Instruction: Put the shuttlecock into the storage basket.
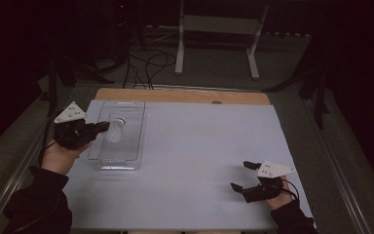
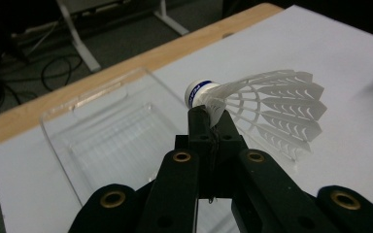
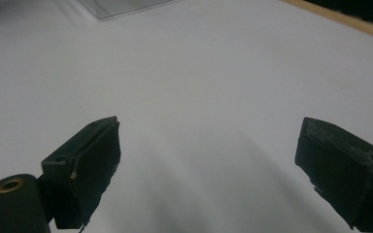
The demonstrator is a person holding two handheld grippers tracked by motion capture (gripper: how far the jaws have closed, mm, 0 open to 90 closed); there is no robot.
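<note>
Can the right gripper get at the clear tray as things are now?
Probably yes. The right gripper is open, holds nothing, and only bare white table cover lies between it and the clear tray. The left gripper holds a shuttlecock over that tray.

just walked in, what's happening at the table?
A person is working with a handheld gripper in each hand. The left gripper is shut on a white shuttlecock, pinching its skirt near the cork, and holds it over a clear plastic tray at the table's left. The right gripper sits open and idle over the white sheet.
</note>
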